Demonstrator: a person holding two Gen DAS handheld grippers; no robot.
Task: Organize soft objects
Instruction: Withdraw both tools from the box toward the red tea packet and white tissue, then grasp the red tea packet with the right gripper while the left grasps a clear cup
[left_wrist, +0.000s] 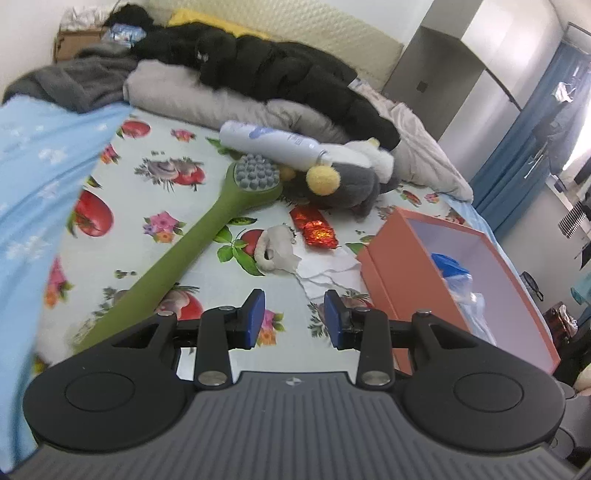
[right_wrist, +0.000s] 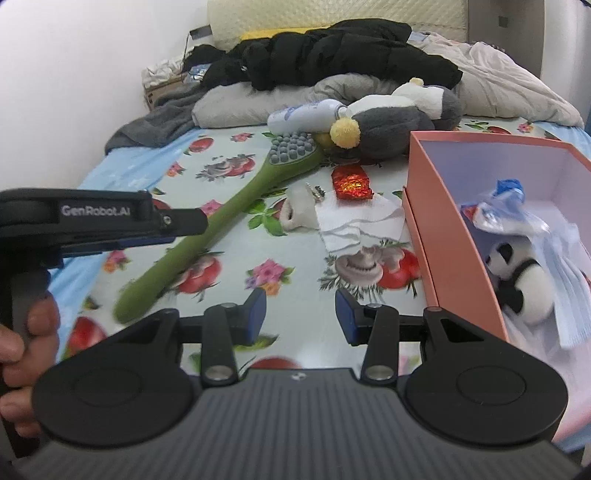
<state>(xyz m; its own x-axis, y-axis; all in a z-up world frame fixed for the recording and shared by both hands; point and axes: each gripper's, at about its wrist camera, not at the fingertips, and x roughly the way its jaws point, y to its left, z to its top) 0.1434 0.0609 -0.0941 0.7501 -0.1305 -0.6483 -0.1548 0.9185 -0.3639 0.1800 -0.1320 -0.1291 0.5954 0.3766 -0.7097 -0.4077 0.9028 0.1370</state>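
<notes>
A grey and white plush penguin with yellow pompoms lies at the far side of the flowered bed sheet. Nearer me lie a small beige soft toy and a crumpled white tissue. An open pink box on the right holds a panda plush and blue-white plastic bags. My left gripper hovers open and empty over the sheet, short of the tissue. My right gripper is also open and empty, left of the box.
A long green massage brush lies diagonally across the sheet. A white bottle and a red foil packet lie near the penguin. Black jacket, grey bedding and a light blue blanket crowd the far side and left.
</notes>
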